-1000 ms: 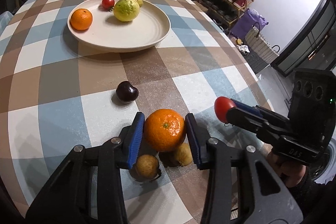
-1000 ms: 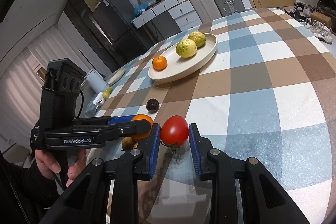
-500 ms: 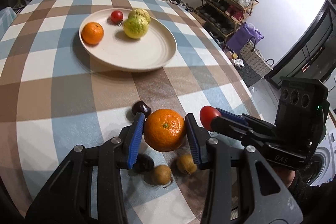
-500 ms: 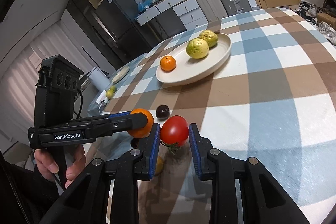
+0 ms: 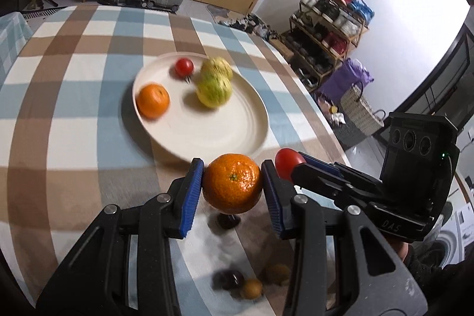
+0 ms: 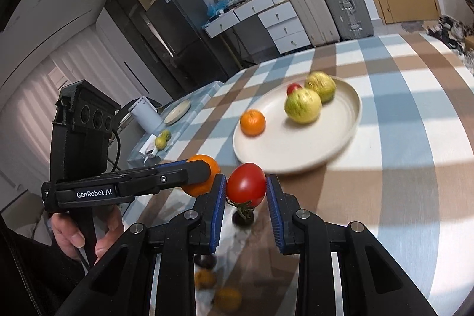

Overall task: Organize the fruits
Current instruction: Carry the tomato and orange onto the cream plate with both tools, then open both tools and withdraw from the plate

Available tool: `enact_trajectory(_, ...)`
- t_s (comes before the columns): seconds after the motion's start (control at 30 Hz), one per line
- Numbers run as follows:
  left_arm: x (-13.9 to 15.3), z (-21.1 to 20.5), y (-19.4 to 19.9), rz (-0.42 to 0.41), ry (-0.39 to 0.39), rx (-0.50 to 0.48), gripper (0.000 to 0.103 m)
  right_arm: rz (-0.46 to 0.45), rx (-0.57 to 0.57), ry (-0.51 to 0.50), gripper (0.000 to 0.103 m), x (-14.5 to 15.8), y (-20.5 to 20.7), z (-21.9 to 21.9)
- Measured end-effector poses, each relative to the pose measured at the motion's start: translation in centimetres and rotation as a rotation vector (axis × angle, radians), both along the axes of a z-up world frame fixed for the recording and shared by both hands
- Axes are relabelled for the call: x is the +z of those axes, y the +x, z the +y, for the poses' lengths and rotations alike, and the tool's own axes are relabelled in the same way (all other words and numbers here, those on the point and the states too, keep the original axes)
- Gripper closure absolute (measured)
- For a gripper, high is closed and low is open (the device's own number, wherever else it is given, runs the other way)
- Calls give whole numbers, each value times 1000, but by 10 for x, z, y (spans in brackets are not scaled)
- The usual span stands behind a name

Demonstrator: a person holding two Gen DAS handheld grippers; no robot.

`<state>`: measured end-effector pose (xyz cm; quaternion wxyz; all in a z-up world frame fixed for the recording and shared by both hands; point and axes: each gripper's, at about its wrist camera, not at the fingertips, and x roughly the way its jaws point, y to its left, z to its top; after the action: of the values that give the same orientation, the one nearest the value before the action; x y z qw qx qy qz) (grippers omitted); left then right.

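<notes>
My left gripper [image 5: 232, 187] is shut on an orange [image 5: 232, 182] and holds it in the air just short of the near rim of the cream plate [image 5: 207, 129]. My right gripper [image 6: 246, 191] is shut on a red tomato [image 6: 246, 182], also raised, beside the left one; the tomato shows in the left wrist view [image 5: 287, 163]. The plate [image 6: 296, 147] holds another orange [image 5: 152, 100], a small red tomato [image 5: 183, 66] and two green-yellow fruits [image 5: 214, 89]. A dark plum [image 5: 227, 221], another dark fruit [image 5: 228, 279] and two small brown fruits [image 5: 251, 288] lie on the cloth below.
The round table has a blue, brown and white checked cloth [image 5: 74, 96]. Its right edge drops to the floor near a shoe rack [image 5: 331, 19] and a basket [image 5: 360, 111]. A side table with a small plate [image 6: 177, 111] and green fruits [image 6: 162, 138] stands to the left.
Both grippers have lifted their fruit off the cloth and moved forward toward the plate. The loose small fruits have dropped back under the grippers.
</notes>
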<state>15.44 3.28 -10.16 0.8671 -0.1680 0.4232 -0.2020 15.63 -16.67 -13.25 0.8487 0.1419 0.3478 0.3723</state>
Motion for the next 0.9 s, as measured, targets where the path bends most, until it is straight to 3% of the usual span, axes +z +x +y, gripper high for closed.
enact_trajectory(0.4,10,27,84,-21,4,52,66,-21,49,-26,75,18,80,37)
enact_trajectory(0.67,-11,38,141,10,0,63,66,-15,44,-44,75,21,135,49)
enact_trajectory(0.9,-29,42,174,35,-10,66,66,-23,66,-120,75,20,165,68)
